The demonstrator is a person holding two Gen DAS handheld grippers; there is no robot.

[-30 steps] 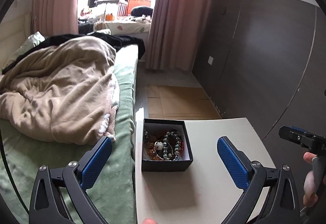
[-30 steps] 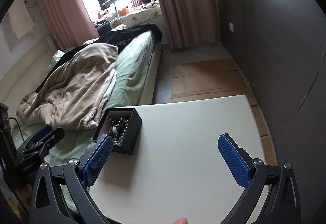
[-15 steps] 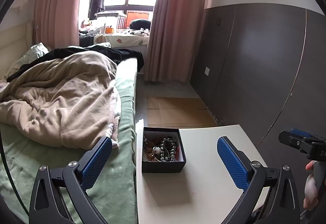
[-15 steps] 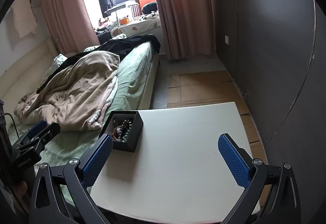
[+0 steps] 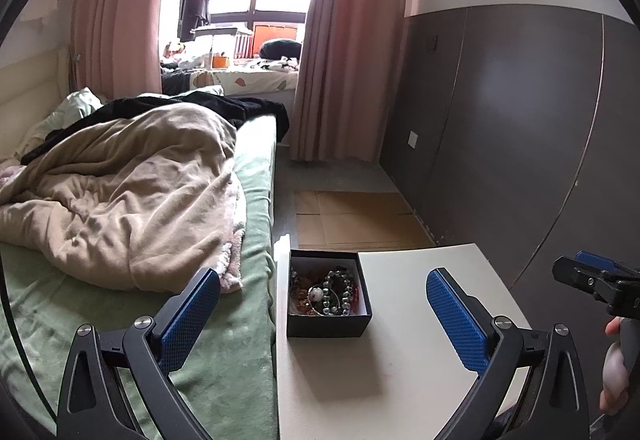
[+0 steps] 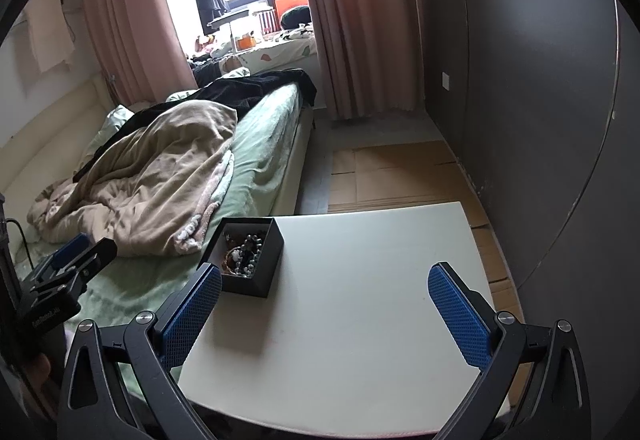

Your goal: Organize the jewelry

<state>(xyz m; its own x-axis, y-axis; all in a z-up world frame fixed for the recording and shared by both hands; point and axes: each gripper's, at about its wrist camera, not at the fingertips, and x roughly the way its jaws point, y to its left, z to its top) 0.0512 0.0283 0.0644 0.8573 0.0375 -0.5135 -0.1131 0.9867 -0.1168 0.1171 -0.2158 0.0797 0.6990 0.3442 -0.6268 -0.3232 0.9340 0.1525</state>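
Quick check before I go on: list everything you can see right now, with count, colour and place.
jewelry box: 1, black, table's left edge by the bed
beaded bracelets: tangled heap, count unclear, grey and amber, inside the box
table: 1, white, foreground
blanket: 1, beige, crumpled on bed
bed sheet: 1, green
curtains: pink, framing window
cardboard: tan, on floor
left gripper: fingers blue, open, empty
right gripper: fingers blue, open, empty

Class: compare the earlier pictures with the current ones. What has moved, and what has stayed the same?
Both grippers have drawn back from the table: the black jewelry box looks smaller and more of the room shows. Nothing was grasped or released. The left gripper and right gripper stay open, and the box keeps its corner spot.
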